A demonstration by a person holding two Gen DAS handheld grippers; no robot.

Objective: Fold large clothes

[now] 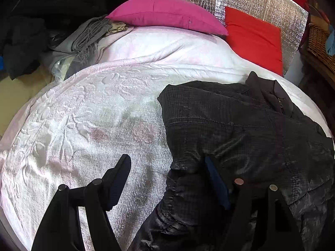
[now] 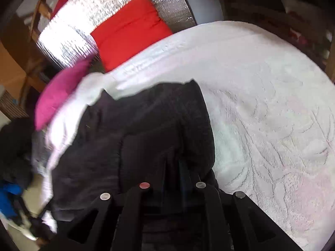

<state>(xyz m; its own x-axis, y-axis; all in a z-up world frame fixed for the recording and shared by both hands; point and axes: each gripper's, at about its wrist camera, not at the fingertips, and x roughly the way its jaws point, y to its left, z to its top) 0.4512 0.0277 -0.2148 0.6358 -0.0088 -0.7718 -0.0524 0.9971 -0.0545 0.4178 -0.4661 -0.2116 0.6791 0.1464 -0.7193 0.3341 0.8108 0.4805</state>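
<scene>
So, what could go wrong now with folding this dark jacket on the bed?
1. The right gripper is shut on only a small bit of the dark jacket; the shiny fabric may slip out.
2. The left gripper is open, one finger on the white bedspread, so it might pinch bedspread together with the jacket.

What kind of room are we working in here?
Most likely a bedroom: a bed under a white bedspread, a pink pillow and red pillow at its head, and a dark jacket on top.

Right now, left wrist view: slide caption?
Open left gripper straddles edge of dark quilted jacket on white textured bedspread.
</scene>
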